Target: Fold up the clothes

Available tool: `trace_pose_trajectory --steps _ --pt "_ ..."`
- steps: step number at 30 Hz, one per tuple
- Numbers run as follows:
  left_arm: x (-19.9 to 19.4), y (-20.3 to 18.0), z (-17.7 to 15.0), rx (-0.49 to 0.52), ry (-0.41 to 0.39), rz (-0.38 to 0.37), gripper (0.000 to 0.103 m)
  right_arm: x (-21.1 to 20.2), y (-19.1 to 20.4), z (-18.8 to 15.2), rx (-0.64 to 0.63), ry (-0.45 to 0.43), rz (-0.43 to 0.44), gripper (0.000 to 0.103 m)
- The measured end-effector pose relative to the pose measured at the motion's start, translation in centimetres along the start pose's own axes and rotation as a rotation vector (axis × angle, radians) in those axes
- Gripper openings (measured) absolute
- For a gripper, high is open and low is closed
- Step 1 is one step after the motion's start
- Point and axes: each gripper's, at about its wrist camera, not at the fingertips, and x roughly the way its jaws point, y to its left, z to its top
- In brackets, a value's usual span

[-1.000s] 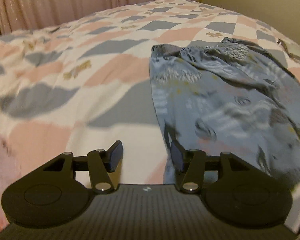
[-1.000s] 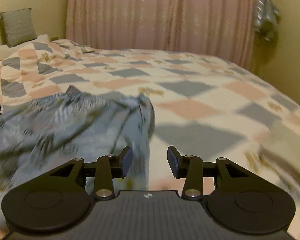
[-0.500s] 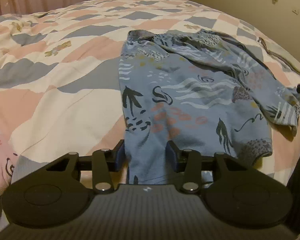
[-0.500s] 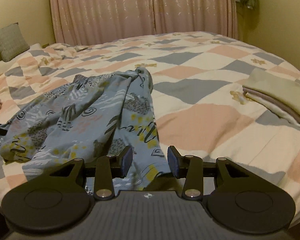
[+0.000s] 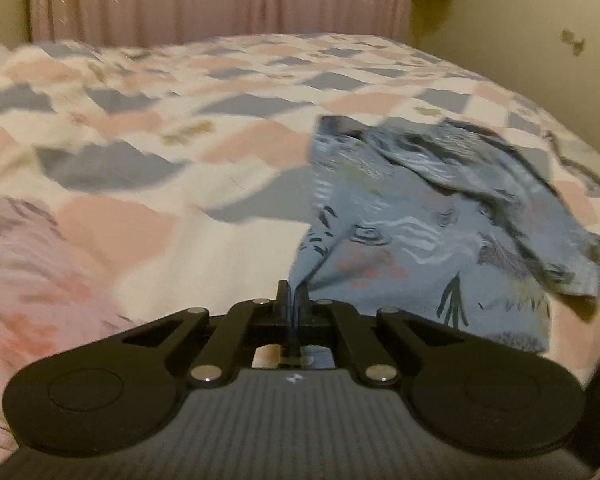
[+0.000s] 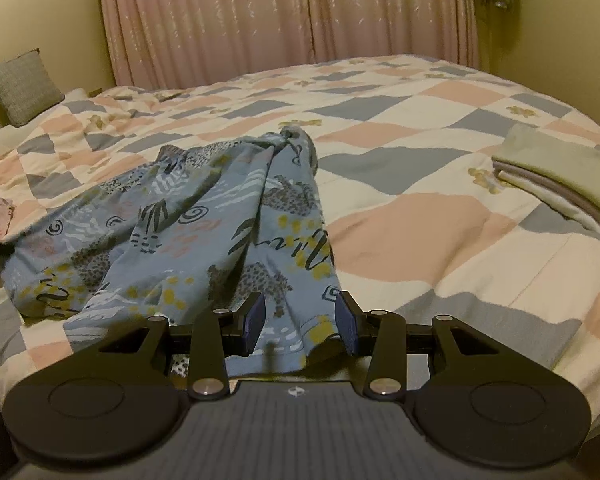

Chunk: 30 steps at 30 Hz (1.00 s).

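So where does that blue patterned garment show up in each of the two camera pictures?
Left wrist view: the blue patterned garment fills the right half, its near edge pinched in the shut jaws of the left gripper.
Right wrist view: it lies left of centre, its near hem between the open jaws of the right gripper.
Shared landmark: the pink curtain behind the checked bedspread.

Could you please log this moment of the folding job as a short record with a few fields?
surface: pink, grey and cream checked quilt
garment: crumpled blue patterned cotton garment, spread on the quilt
left claw: shut on the garment's near edge
right claw: open, the garment's hem between its fingers
folded stack: olive and cream folded cloths, at right on the quilt
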Motion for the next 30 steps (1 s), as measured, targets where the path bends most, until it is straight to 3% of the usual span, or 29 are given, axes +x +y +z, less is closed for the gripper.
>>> trace_pose_trajectory --steps 5,12,18,25,29,30 --pt "0.6 -0.6 -0.2 0.052 0.058 0.054 0.003 -0.3 -1.0 -0.5 0.053 0.011 0.026 0.044" --pt "-1.9 -1.6 -1.2 0.099 0.019 0.151 0.005 -0.2 -1.6 -1.5 0.079 0.024 -0.005 0.045" --pt "-3.2 -5.0 -0.9 0.150 -0.019 0.084 0.005 0.2 -3.3 -1.3 0.139 -0.003 -0.037 0.045" --pt "-1.8 -10.3 -0.9 0.242 -0.014 -0.033 0.005 2.0 -4.0 -1.5 0.217 0.080 0.050 0.045" --pt "-0.8 -12.1 -1.1 0.251 -0.004 -0.078 0.005 1.3 -5.6 -1.6 0.403 0.061 0.152 0.045" --pt "-0.6 -12.5 -1.2 0.252 -0.002 -0.087 0.005 1.2 -6.1 -1.7 0.444 0.053 0.159 0.050"
